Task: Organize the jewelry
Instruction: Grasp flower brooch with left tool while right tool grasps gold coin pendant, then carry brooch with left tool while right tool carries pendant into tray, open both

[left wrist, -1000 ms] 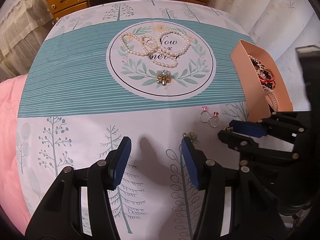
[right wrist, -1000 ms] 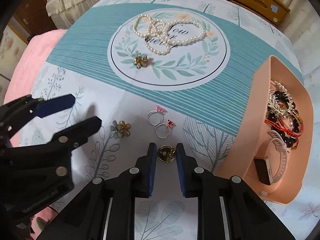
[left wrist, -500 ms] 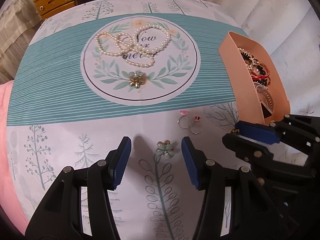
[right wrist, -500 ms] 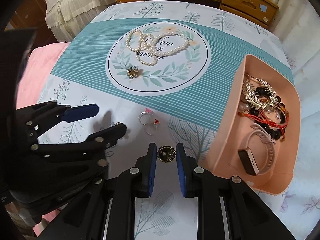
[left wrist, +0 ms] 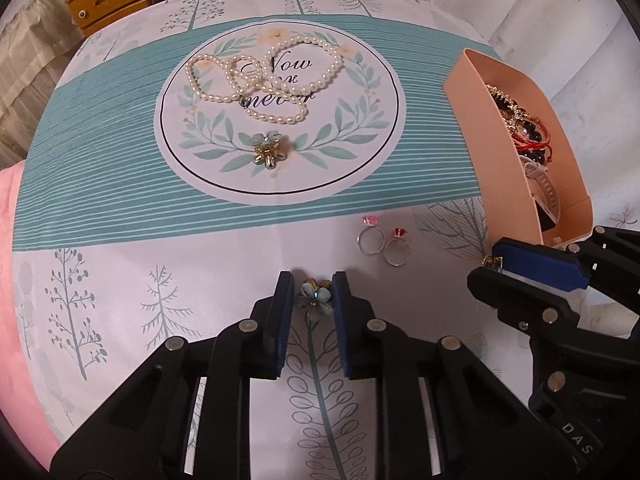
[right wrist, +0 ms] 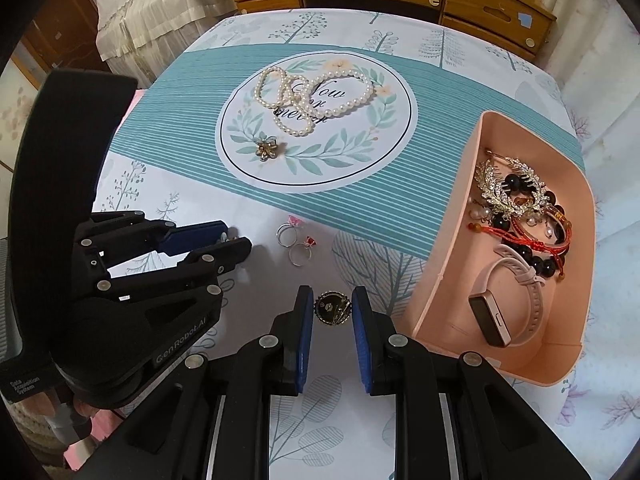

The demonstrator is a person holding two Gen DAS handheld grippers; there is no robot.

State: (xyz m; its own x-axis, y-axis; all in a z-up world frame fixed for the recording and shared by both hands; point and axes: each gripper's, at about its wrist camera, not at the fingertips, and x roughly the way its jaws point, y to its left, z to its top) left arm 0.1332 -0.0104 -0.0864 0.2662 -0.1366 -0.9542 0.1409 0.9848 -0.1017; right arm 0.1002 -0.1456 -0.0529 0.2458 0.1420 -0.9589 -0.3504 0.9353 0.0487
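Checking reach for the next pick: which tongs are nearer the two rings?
Left, narrowly. The left tongs, closing around a blue flower brooch, sit just left of the rings; the right tongs hold a round gold piece below them.

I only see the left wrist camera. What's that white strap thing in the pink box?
Observer: A pale pink smartwatch, lying at the near end of the pink box.
Operator: What's the other hand-held gripper got? I just see a gold bit.
Observer: The right hand-held gripper holds a round gold-rimmed brooch with a dark middle between its pads.
Operator: Anything sparkly in the box?
Observer: Yes, a silver leaf-shaped hair comb lies on top of dark beads.
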